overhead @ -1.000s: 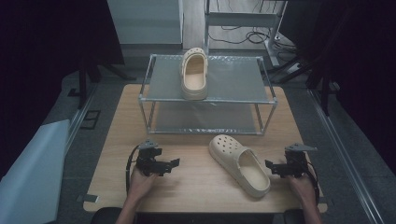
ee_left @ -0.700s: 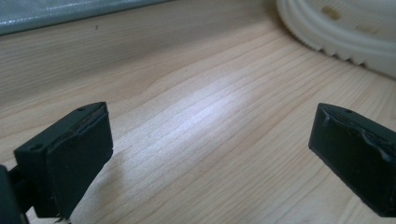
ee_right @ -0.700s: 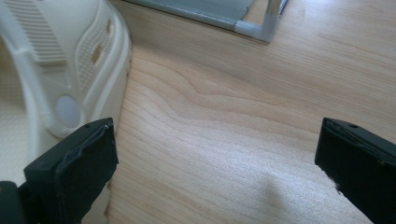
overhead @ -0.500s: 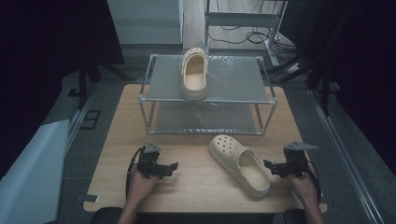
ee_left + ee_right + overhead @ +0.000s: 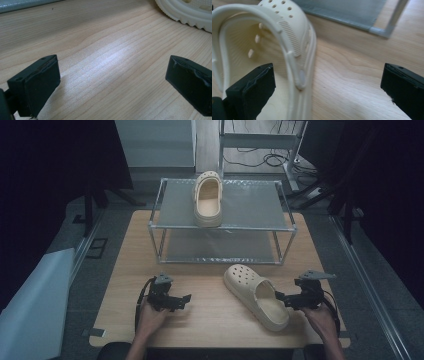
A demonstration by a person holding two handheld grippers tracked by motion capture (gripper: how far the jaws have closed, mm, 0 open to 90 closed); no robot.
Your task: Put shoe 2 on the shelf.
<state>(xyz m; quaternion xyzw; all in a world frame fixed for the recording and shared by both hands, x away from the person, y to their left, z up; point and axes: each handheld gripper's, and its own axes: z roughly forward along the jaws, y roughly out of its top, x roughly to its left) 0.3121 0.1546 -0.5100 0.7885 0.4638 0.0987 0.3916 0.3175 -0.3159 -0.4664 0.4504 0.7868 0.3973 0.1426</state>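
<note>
2 grippers gape wide, holding nothing: right gripper (image 5: 281, 297) straddles the clog's (image 5: 256, 295) side, left gripper (image 5: 186, 298) over bare table (image 5: 210, 320).

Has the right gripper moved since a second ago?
Yes. The right gripper has edged left, toward the clog lying on the table.

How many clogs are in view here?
2. One clog lies on the rack's top shelf; the other clog lies on the table, its rim between the open right gripper's jaws.
</note>
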